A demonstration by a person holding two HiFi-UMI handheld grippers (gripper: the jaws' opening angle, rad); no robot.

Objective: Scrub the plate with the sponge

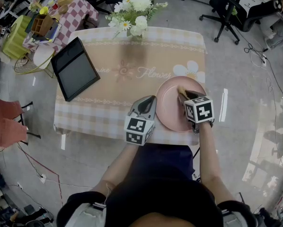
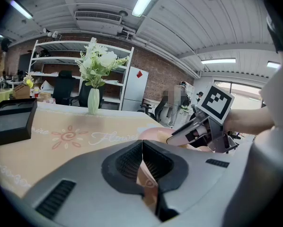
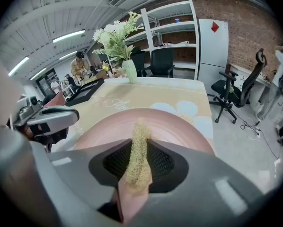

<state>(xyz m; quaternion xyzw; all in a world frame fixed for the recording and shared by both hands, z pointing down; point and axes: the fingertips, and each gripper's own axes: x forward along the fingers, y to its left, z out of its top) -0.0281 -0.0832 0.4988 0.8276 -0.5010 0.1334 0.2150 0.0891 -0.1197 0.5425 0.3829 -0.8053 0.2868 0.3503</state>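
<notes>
Pink plate (image 1: 168, 107) is sitting at the table's (image 1: 132, 56) near right edge. I am pinching the yellow sponge (image 3: 138, 145) in my right gripper (image 3: 139, 167), holding its tip against the plate. My left gripper's (image 2: 142, 163) jaws are pressing together just beside the rim.

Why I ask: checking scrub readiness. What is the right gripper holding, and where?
The right gripper holds the yellow fibrous sponge by its lower half; its tip sticks out over the round pink plate.
</notes>
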